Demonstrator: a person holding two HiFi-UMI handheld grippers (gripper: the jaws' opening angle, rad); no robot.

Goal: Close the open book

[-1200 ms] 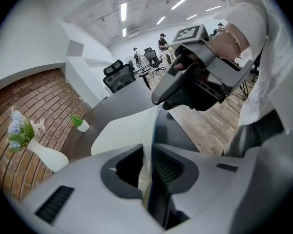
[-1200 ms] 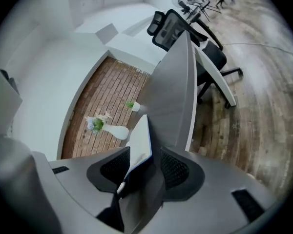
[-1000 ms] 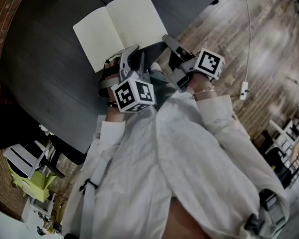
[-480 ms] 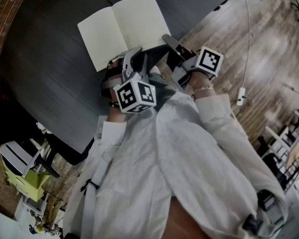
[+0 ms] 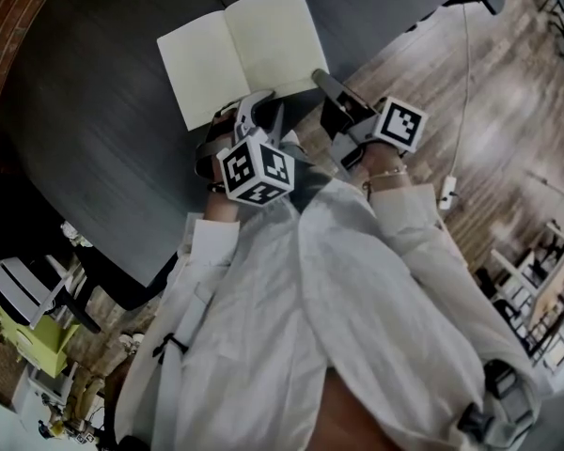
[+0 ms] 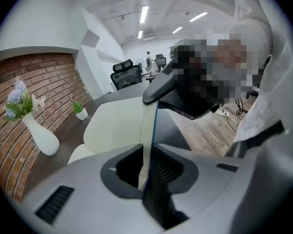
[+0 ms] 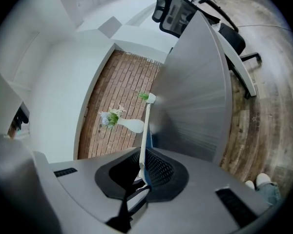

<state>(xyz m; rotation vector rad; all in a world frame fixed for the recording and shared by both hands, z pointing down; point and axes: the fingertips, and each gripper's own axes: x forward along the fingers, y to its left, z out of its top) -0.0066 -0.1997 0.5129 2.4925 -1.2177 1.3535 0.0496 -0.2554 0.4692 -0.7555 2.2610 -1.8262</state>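
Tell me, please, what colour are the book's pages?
The book's pages are plain cream; head view shows best.

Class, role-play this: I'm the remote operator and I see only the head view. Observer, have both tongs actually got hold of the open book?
Observer: In its own view, the left tongs are clamped on the open book's edge.
Operator: And the right?
Observer: The right tongs are closing, the book's blue-backed edge between them.
Operator: Anything beyond the book?
Observer: A white vase of flowers stands by the brick wall.
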